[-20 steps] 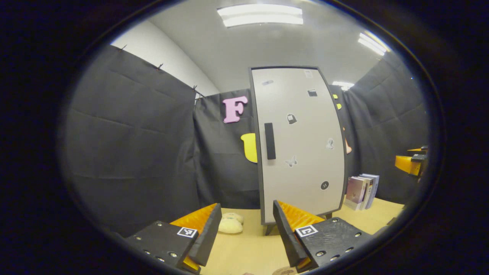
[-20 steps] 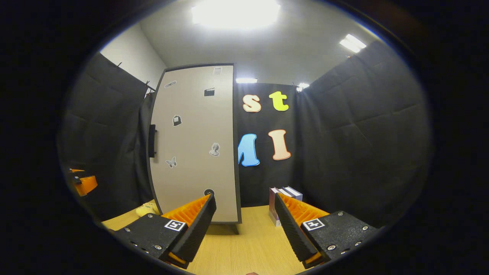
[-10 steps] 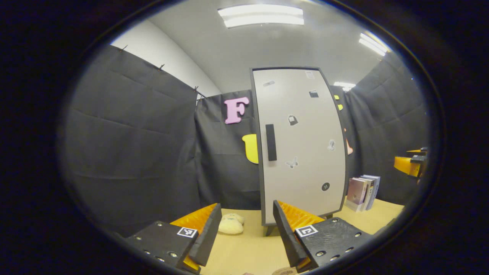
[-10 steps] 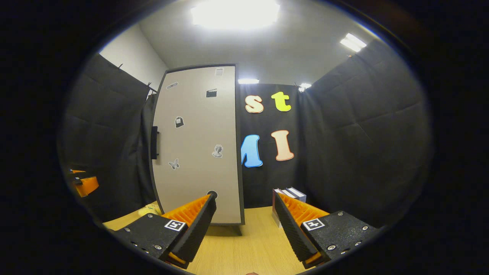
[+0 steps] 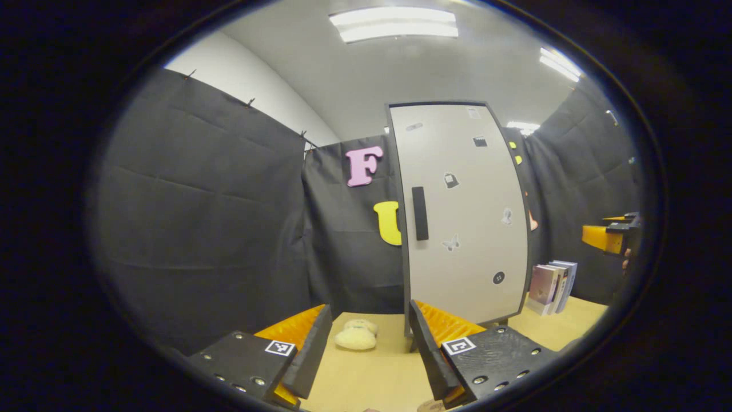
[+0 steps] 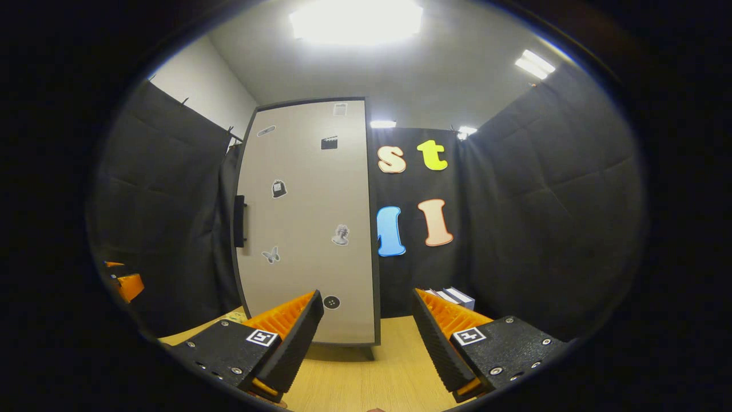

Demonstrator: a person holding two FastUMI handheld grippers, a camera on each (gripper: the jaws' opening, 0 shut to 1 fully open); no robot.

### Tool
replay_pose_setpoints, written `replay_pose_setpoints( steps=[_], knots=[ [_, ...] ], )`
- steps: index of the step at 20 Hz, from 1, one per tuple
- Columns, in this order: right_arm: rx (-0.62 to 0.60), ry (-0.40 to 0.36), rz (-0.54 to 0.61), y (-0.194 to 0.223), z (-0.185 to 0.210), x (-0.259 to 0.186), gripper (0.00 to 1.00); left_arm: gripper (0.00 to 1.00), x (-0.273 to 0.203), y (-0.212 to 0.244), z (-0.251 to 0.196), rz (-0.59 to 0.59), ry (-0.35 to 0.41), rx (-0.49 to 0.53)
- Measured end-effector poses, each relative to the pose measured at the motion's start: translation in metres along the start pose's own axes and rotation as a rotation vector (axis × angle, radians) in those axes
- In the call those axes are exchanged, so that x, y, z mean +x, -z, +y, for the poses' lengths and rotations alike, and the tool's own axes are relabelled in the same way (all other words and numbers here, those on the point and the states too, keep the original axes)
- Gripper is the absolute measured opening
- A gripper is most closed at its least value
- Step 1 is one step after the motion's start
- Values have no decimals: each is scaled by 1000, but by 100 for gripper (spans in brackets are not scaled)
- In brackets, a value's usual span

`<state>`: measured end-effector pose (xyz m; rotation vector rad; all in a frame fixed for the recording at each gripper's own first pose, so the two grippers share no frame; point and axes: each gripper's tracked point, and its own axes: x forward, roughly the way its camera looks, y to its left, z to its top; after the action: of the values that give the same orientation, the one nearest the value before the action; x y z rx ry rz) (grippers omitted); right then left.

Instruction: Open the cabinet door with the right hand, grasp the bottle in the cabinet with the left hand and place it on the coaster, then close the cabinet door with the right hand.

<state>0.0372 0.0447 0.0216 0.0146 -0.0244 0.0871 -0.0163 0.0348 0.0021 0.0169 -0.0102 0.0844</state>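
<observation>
The cabinet door [image 6: 306, 223] was closed, so the task stood at its first step: opening it with the right hand. The right gripper [image 6: 363, 332] was wide open and held nothing; it was well apart from the door, above the wooden table [image 6: 366, 377]. The black handle [image 6: 239, 220] sat on the far left edge of the door in the right gripper view, so I judge that the next move needed a reach forward and to the left, then a pull. The left gripper [image 5: 369, 349] was also wide open and empty, waiting near the table edge. The bottle was hidden inside the cabinet, and I could not make out the coaster with certainty. Some books [image 5: 552, 284] stood right of the cabinet and a pale soft thing [image 5: 355, 336] lay left of it; neither blocked the handle.
</observation>
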Motion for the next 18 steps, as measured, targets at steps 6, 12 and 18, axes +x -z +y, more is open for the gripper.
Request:
replay_pose_setpoints(
  steps=[6,12,18],
  knots=[
    [9,-102,-30,-22,60,32,95,81,-18,0,38,5,-74,11],
    [28,-184,-54,-43,114,68,95,77,-39,3,77,10,-152,26],
    [43,-242,-40,-52,168,109,95,77,-55,11,106,32,-215,36]
  ],
)
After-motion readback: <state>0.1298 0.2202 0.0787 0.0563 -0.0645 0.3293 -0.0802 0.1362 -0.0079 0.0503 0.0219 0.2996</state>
